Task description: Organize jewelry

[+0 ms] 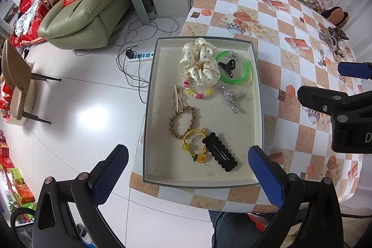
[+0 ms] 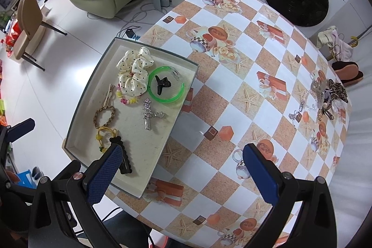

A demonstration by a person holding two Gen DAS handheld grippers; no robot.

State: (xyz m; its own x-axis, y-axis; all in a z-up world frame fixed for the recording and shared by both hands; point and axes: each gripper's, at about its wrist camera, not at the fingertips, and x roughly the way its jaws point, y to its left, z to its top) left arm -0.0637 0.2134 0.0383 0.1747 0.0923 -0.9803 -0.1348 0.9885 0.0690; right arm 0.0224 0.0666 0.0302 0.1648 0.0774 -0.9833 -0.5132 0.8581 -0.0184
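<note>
Cream black-dotted scrunchie [image 1: 200,61], green bangle [image 1: 234,69], black clip [image 1: 220,152], grey-rimmed tray [image 1: 148,94], orange-and-white checked tablecloth [image 2: 244,90].

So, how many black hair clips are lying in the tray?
2. A small black claw clip lies inside the green bangle at the tray's far end. A long black snap clip lies at the near end, beside the yellow hair tie. None seems hidden.

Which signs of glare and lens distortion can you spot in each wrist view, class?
Left wrist view: a bright glare patch on the white floor; the tray walls bow outward and dark corners frame the picture. Right wrist view: the tablecloth checks curve strongly toward the edges; a small highlight near the tray; lighting is even, shadows soft.
</note>
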